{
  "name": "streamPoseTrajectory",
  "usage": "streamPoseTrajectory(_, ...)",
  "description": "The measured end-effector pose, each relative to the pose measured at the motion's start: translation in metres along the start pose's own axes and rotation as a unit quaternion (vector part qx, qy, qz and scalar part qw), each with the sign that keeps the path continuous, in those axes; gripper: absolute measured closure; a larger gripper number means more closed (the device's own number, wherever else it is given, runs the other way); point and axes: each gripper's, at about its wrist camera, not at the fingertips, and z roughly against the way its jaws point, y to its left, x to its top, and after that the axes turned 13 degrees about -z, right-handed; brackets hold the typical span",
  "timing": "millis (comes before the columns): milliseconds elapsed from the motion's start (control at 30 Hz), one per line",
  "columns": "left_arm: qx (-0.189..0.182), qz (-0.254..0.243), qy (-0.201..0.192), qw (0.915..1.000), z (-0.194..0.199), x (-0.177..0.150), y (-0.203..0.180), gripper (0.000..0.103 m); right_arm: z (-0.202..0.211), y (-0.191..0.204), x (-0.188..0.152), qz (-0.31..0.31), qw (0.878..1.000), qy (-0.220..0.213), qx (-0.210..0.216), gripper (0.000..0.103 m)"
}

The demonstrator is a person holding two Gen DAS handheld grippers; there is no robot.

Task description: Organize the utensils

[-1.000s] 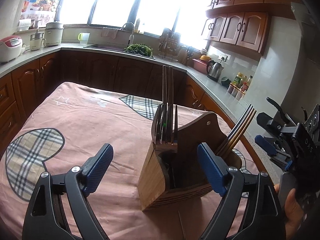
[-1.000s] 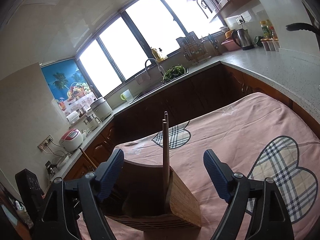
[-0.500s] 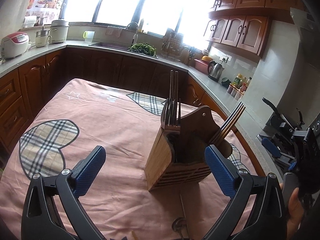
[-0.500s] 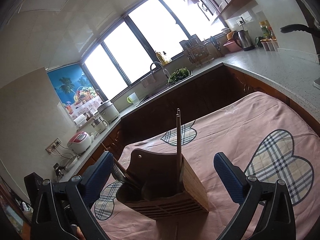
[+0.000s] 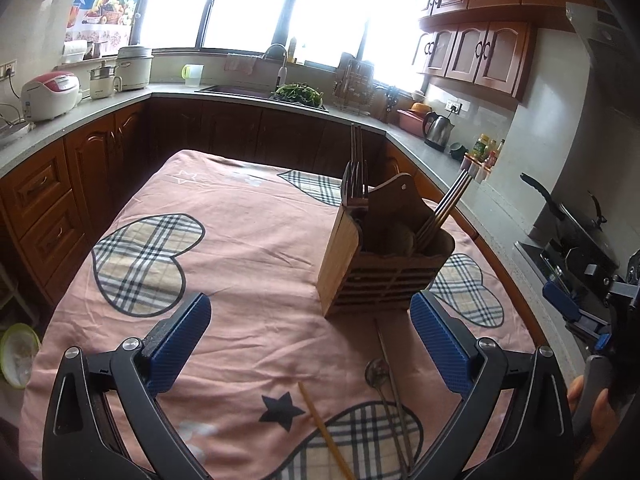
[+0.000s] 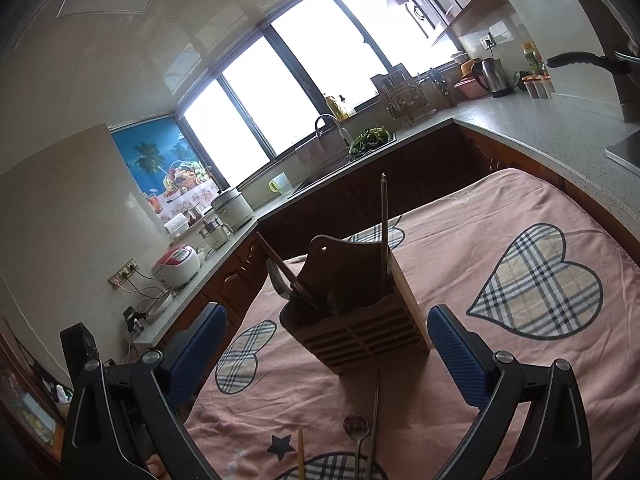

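Note:
A wooden utensil holder (image 5: 380, 256) stands on the pink tablecloth (image 5: 240, 240), with forks (image 5: 355, 180) and chopsticks (image 5: 444, 208) upright in it. It also shows in the right wrist view (image 6: 360, 312). On the cloth in front of it lie a metal spoon (image 5: 380, 372), a thin metal utensil (image 5: 394, 396) and a yellow chopstick (image 5: 326, 432). My left gripper (image 5: 310, 344) is open and empty, short of the holder. My right gripper (image 6: 326, 348) is open and empty, facing the holder; it appears at the right edge of the left wrist view (image 5: 580, 312).
Dark wood cabinets and a grey counter (image 5: 100, 112) surround the table on three sides. A rice cooker (image 5: 50, 94), sink (image 5: 240, 90), kettle (image 5: 438, 130) and stove with a pan (image 5: 572, 220) sit on the counter. A bowl (image 5: 18, 354) lies on the floor at left.
Both grippers have pulled back from the holder, which now looks smaller and farther. The spoon, thin utensil and yellow chopstick on the cloth have come into view.

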Motion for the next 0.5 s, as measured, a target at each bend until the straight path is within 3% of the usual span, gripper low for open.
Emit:
streamPoseTrajectory(233,0.001,-0.009,0.005,0.9999,0.038,-0.038,0.0,0.001,0.04,0.008,-0.041,0.027,1.0,0.011,-0.001,0.001)
streamPoseTrajectory(500,0.016,-0.019,-0.009,0.9997,0.076,-0.079,-0.005,0.001,0.08,0.011,-0.08,0.073,0.997,-0.011,-0.032,0.001)
